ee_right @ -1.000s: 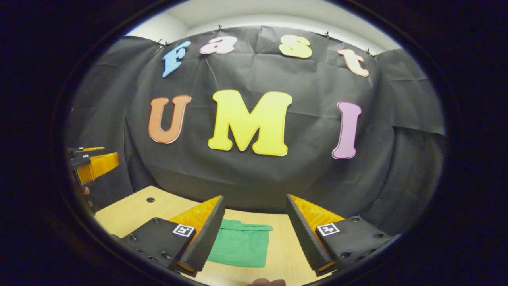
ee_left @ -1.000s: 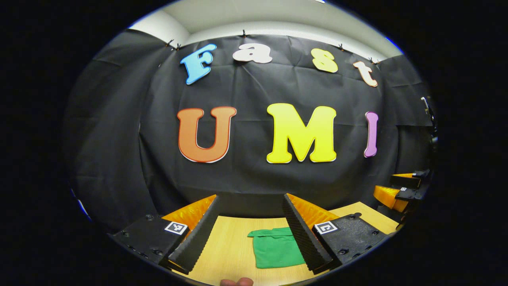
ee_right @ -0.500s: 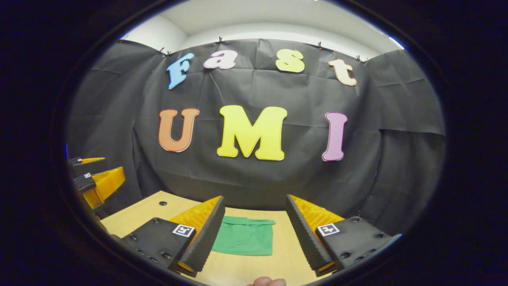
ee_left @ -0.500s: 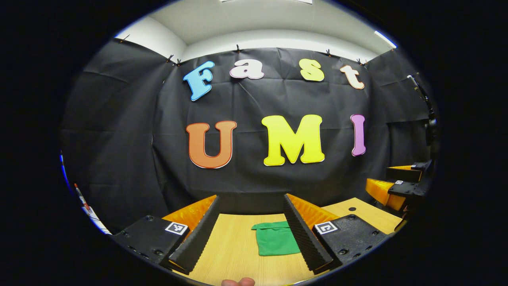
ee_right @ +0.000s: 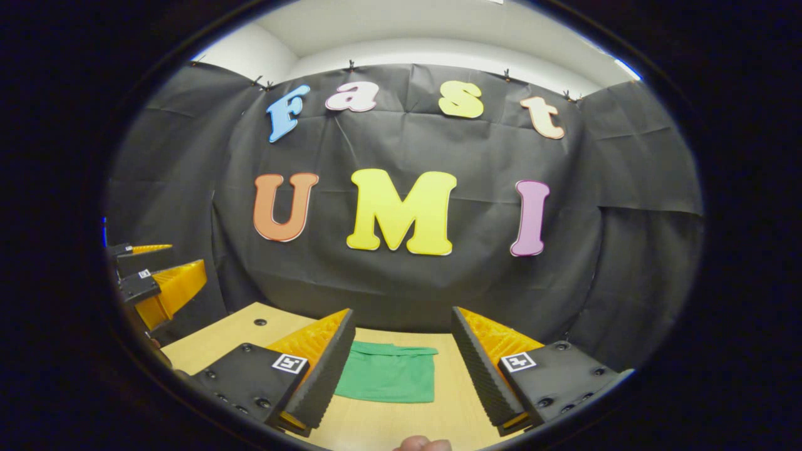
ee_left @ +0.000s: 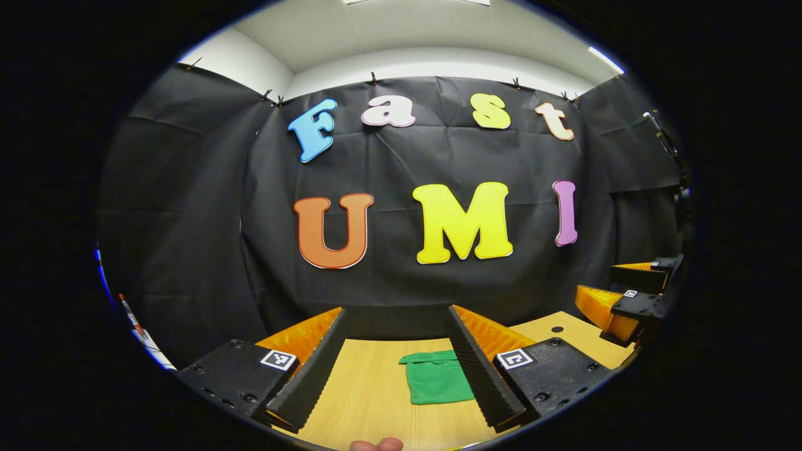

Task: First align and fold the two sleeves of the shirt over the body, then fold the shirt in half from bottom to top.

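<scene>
The green shirt (ee_left: 437, 380) is seen already folded small, low in the frame on the table (ee_left: 369, 401). It is judged light, soft and limp, best pinched at an edge. The left gripper (ee_left: 396, 401) and right gripper (ee_right: 401, 407) are held open, empty.

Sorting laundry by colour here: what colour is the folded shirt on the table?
Plain green shirt, clearest in the right gripper view.
</scene>
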